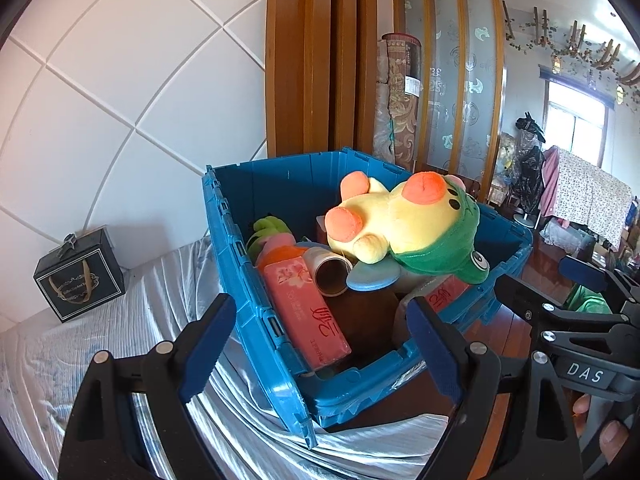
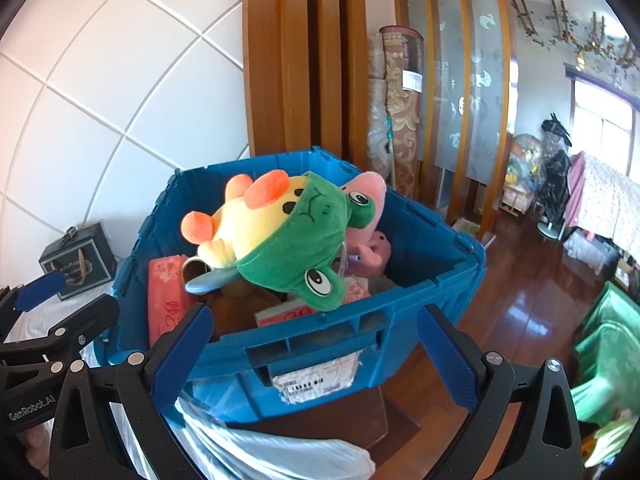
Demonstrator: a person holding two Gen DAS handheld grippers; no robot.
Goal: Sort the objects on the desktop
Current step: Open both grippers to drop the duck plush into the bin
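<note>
A blue plastic crate [image 1: 256, 280] [image 2: 424, 280] stands beside the table, full of objects. On top lies a yellow plush duck in a green frog hood [image 1: 404, 224] [image 2: 288, 232]. Under it are a pink tissue pack [image 1: 308, 312] [image 2: 166, 300], a cardboard tube [image 1: 332, 272], a blue disc [image 1: 372, 278] and a pink plush [image 2: 366, 240]. My left gripper [image 1: 320, 344] is open and empty, just in front of the crate's near corner. My right gripper [image 2: 316, 352] is open and empty, in front of the crate's labelled side wall. The right gripper also shows at the right in the left wrist view [image 1: 568, 300].
A silvery white cloth covers the table [image 1: 100, 344] to the left of the crate. A small black gift box [image 1: 78, 276] [image 2: 78, 260] stands on it near the tiled wall. A green plastic stool [image 2: 604, 344] stands on the wooden floor to the right.
</note>
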